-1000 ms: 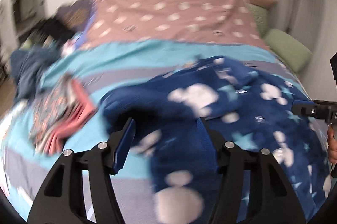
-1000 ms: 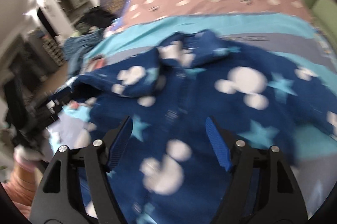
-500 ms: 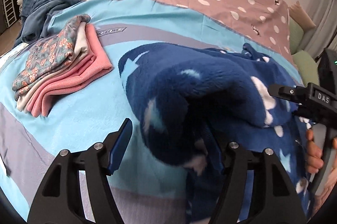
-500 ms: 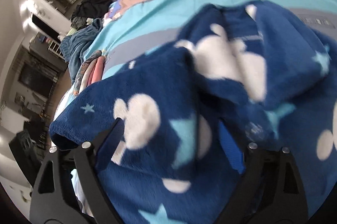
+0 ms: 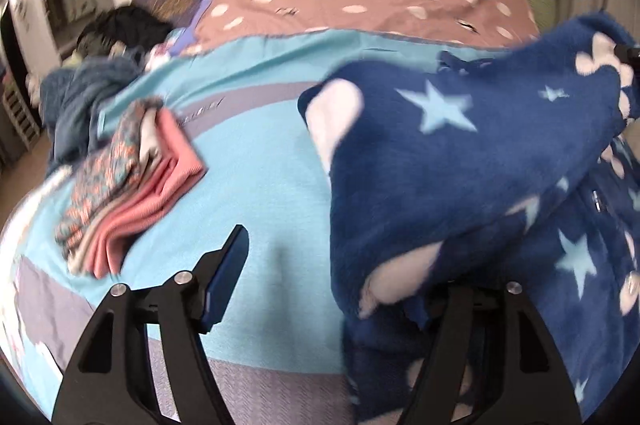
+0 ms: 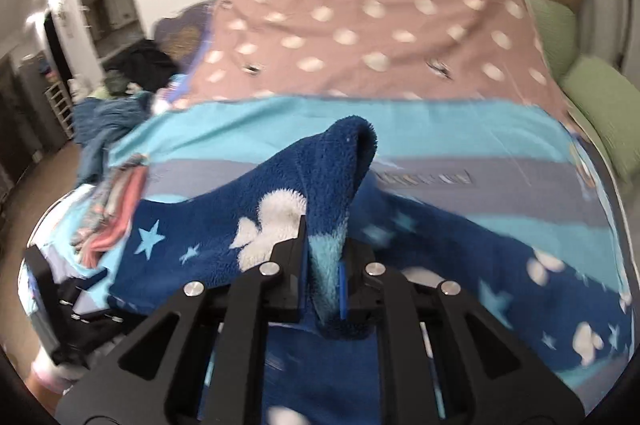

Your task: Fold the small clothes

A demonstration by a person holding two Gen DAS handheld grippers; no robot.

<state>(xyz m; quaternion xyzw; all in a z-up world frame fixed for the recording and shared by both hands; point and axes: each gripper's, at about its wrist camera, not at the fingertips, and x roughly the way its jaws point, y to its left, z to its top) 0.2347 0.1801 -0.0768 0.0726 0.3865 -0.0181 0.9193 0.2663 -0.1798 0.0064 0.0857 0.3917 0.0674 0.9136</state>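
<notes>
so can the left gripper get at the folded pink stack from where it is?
Probably yes. The left gripper is open, and bare bedspread lies between it and the folded pink stack; the blue fleece drapes only over its right finger.

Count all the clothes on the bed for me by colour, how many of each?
Dark blue fleece with stars, pinched in the right gripper: 1
Pink folded piece: 1
Flowery folded piece: 1
Pale folded piece between those two: 1
Grey-blue crumpled heap: 1
Black heap: 1
Total: 6, though the heaps may hide more.
</notes>
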